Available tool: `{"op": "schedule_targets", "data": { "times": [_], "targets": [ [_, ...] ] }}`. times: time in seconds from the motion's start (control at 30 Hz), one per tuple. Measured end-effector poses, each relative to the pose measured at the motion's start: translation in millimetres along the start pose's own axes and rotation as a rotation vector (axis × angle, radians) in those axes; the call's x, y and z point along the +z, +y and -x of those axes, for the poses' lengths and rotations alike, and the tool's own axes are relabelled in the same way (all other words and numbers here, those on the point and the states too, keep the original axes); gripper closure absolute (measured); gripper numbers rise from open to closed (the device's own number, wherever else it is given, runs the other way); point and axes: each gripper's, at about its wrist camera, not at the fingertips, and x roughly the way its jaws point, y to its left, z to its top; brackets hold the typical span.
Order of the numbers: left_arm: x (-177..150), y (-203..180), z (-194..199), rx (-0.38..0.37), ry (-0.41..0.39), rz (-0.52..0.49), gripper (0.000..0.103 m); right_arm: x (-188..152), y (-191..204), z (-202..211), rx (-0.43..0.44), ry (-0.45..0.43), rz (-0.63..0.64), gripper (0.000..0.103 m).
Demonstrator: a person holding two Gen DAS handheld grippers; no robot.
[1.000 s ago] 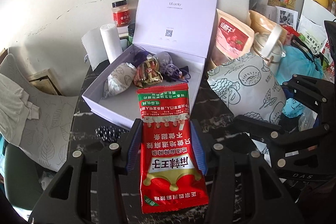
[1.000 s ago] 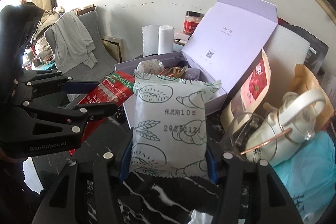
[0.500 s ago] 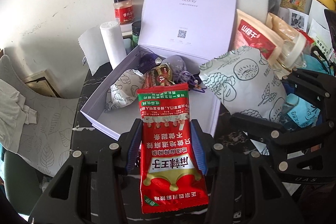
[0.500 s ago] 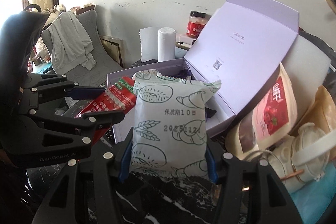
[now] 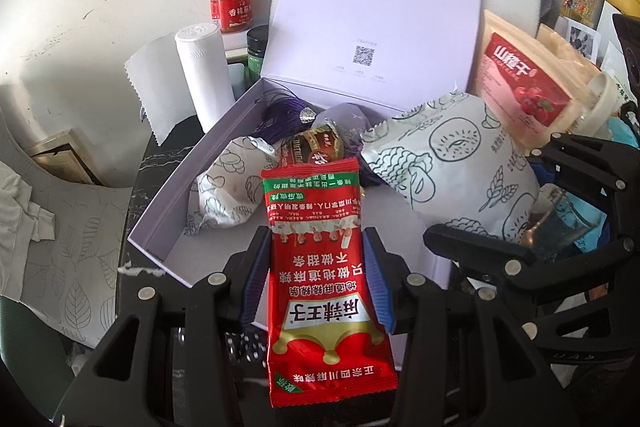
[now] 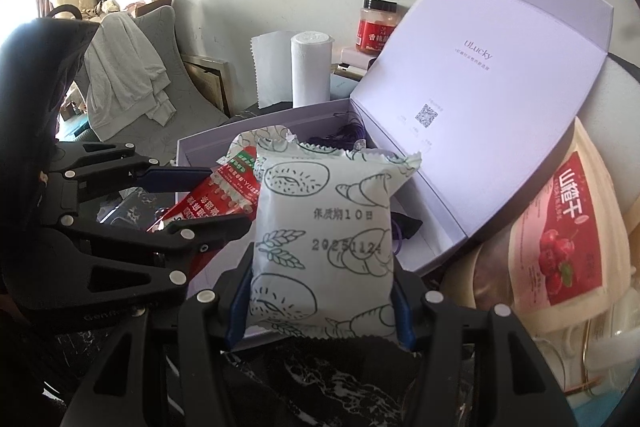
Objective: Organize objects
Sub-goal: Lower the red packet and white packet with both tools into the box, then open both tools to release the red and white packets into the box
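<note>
Big lavender box (image 5: 168,251) sits open on the dark marble table (image 6: 328,387), lid up, already holding a few wrapped snacks. The right gripper (image 6: 320,291) is clamped on a puffy white bread packet (image 6: 324,247) over the box's near edge. The left gripper (image 5: 316,283) pinches a red snack sachet (image 5: 320,287) just above the front wall.

Glossy red foil packet (image 5: 328,287), matt lavender cardboard box (image 5: 160,227)
</note>
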Motion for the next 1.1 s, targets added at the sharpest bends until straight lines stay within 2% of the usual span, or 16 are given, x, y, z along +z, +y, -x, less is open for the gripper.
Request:
{"op": "schedule_targets", "data": {
  "times": [0.57, 0.8, 1.1],
  "targets": [
    [13.4, 17.1, -44.9, -0.009, 0.027, 0.001, 0.059, 5.7, -14.3, -52.7, 0.036, 0.057, -0.018, 0.046],
    [8.8, 17.9, -62.8, -0.036, 0.074, 0.023, 0.059, 1.3, -13.2, -57.6, 0.003, 0.08, 0.002, 0.046],
    [5.8, 19.5, -62.7, -0.055, 0.054, 0.045, 0.059, -1.9, -12.6, -63.5, 0.006, 0.098, 0.002, 0.045]
  ]
}}
